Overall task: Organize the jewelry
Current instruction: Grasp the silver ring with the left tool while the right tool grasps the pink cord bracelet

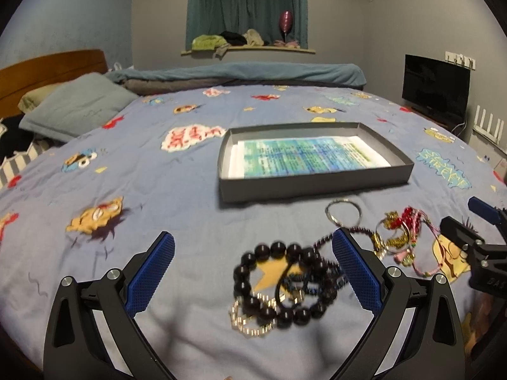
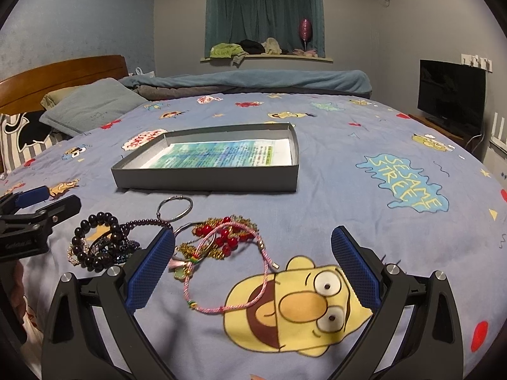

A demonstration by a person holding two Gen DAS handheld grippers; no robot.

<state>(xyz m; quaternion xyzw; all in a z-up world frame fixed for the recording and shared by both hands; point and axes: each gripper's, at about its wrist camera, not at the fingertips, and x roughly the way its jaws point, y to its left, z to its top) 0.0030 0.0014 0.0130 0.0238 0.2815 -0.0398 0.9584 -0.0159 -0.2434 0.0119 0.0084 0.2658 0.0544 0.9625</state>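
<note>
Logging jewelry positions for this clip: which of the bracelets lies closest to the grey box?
The plain silver ring bangle. It lies alone just before the grey box, apart from the black bead bracelet and the red-bead cluster nearer the claws.

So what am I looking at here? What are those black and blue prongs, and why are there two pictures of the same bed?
There is no robot: a person carries a hand-held gripper in each hand, and each has a wide-angle camera looking out along its two blue-padded fingers. One picture comes from the left hand-held gripper, the other from the right hand-held gripper; each also glimpses the other at its edge. Both are open and hold nothing.

On the cartoon bedspread lies a shallow grey box lined with a printed sheet, with no jewelry in it yet. In front of it sits the jewelry: a black bead bracelet over a gold chain, a silver ring, red beads and a pink cord bracelet.
</note>
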